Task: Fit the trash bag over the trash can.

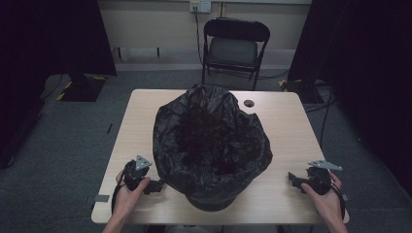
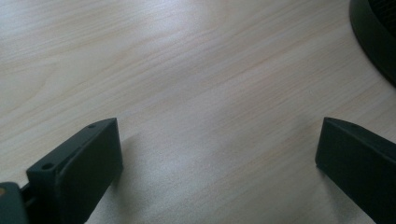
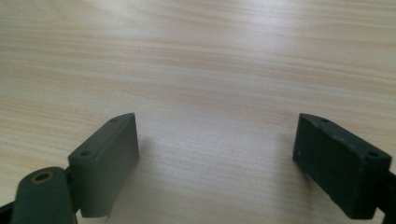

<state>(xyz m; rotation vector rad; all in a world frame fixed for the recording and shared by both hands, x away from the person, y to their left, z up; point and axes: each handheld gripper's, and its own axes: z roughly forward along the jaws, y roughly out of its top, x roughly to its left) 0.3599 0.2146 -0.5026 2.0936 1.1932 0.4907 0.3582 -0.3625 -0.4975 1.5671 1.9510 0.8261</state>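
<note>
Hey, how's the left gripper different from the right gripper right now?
The left gripper sits close against the black bag-lined bin; the right gripper is well apart from it. The bin's dark edge shows at the corner of the left gripper view; the right gripper view has bare table. Both are open, low over the table, holding nothing.

From my remote seat, a pale wood-grain table (image 1: 282,126) stands on grey carpet (image 1: 73,141), a round cable hole (image 1: 248,103) near its far edge. At its centre sits a dark bin (image 1: 212,198) lined with a crumpled black bag (image 1: 209,141) whose mouth gapes open. Beyond the table, a black folding chair (image 1: 233,48) with a grey seat faces me against a beige wall, a wall socket (image 1: 200,6) above it with a cable hanging down. Black curtains (image 1: 364,73) close in both sides.
</note>
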